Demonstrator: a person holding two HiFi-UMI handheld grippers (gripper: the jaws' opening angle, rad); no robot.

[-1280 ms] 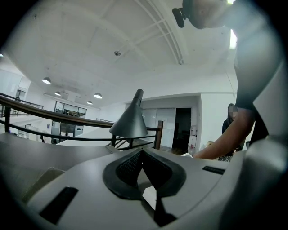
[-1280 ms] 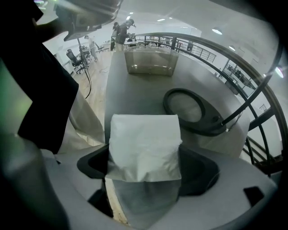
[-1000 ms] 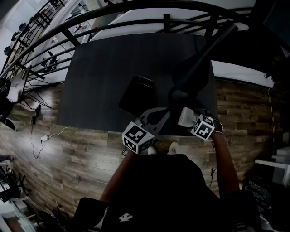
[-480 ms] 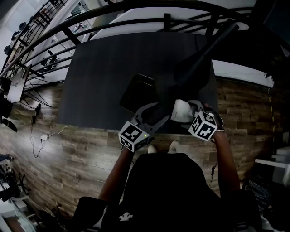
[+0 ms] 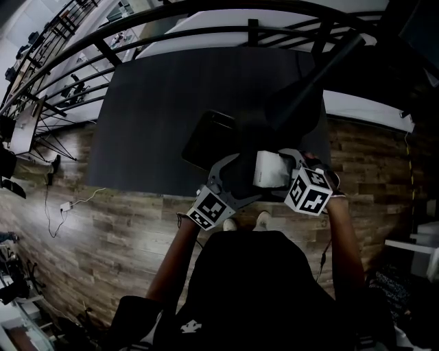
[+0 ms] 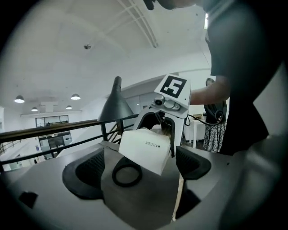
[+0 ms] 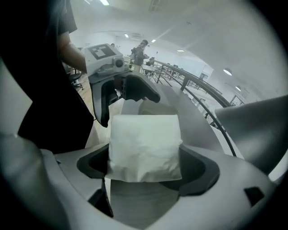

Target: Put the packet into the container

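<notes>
Dark tabletop [image 5: 158, 103] with a black railing [image 5: 206, 9] behind it and wood-plank floor [image 5: 123, 226] in front, that's the setting.

The right gripper [image 7: 146, 167] is clamped on the white packet [image 7: 145, 143]. Both pads squeeze its lower sides, so most of it sticks up out of the jaws, looking a bit crumpled.

The left gripper [image 6: 139, 165] has just been opening its jaws and they now stand wide apart. In its own view the packet sits in the gap between them, but neither pad touches it, so only the right one is carrying it.

From the head view the packet hangs just right of the container [image 5: 209, 140], near its front right corner and not in it. The container is a flat black tray-looking thing lying on the table. The left gripper's marker cube is in front of the container, toward the person [image 5: 240, 288] in the black top, and the right gripper's cube is further right of it. A tall dark cone-shaped lamp [image 6: 115, 105] stands behind the container and to its right.
</notes>
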